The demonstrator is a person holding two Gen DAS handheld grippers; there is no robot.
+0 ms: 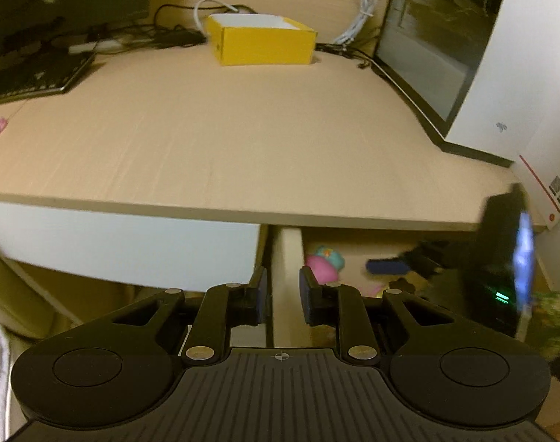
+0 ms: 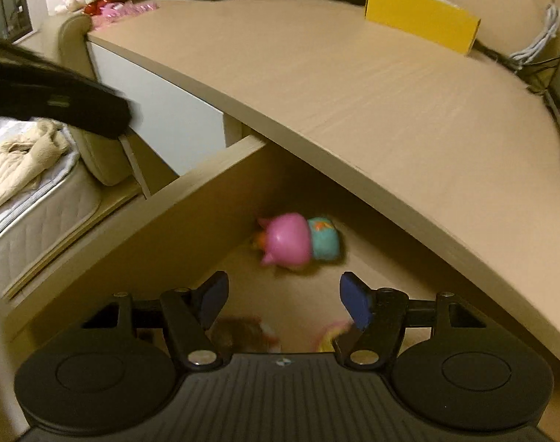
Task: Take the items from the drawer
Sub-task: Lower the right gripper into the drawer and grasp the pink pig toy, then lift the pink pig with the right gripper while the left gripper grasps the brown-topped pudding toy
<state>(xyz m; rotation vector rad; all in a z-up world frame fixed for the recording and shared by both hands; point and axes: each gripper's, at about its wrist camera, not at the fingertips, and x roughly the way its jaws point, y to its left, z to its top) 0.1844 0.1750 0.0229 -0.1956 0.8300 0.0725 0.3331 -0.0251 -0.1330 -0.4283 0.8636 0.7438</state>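
Observation:
The drawer under the desk stands pulled out, and its beige side wall point(image 1: 285, 258) point(image 2: 132, 221) runs toward me. A pink and teal toy point(image 2: 298, 239) point(image 1: 324, 261) lies in its back corner. My right gripper point(image 2: 283, 302) is open over the drawer, with the toy just ahead of its fingers and nothing between them. A blurred brown item point(image 2: 243, 331) and a yellow-pink item point(image 2: 331, 331) lie under it. My left gripper point(image 1: 283, 294) has its fingers a narrow gap apart in line with the side wall, and I see no contact. A dark blue item point(image 1: 387, 267) also lies in the drawer.
The desk top point(image 1: 224, 140) overhangs the drawer's back. On it are a yellow box point(image 1: 261, 38), a keyboard point(image 1: 33, 77), cables and a white computer case point(image 1: 501, 55). A closed white drawer front point(image 1: 125, 239) lies left of the open one. A bed point(image 2: 29, 191) stands at the left.

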